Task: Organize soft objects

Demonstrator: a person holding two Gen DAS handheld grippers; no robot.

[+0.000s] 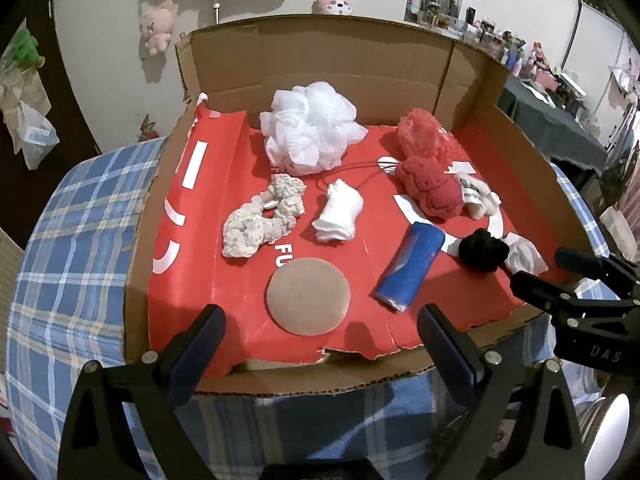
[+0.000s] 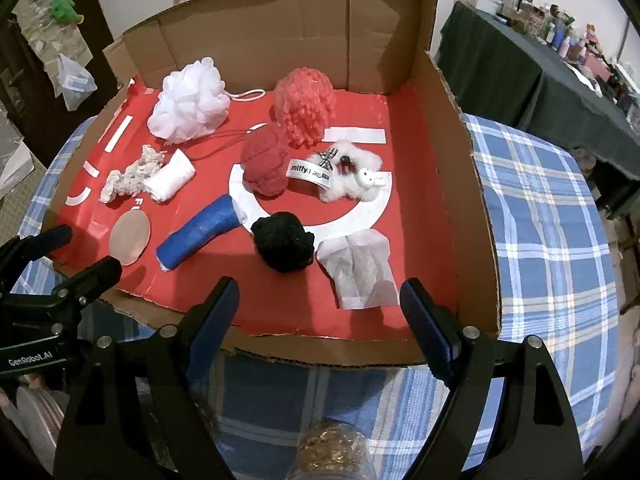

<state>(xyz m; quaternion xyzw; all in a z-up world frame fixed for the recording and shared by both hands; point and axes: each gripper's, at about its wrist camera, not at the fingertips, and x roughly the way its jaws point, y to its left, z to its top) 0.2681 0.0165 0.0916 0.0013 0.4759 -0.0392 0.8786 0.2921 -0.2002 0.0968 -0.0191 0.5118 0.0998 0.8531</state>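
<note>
A shallow cardboard box [image 1: 320,52] with a red liner holds several soft items. At the back lie a white mesh pouf [image 1: 310,128] and a coral pouf [image 2: 306,104]. Further forward are a red sponge [image 2: 264,164], a cream scrunchie [image 1: 264,216], a white rolled cloth [image 1: 338,212], a blue roll [image 2: 200,232], a black yarn ball [image 2: 282,242], a round tan pad [image 1: 308,296] and a white pouch [image 2: 358,272]. My left gripper [image 1: 320,314] hovers open above the box's front edge by the pad. My right gripper [image 2: 318,286] is open before the pouch, empty.
The box sits on a blue plaid tablecloth [image 2: 540,220]. A dark-covered table [image 2: 500,60] crowded with small things stands to the right. A jar of golden bits [image 2: 332,452] is below my right gripper. Plush toys hang on the back wall [image 1: 156,24].
</note>
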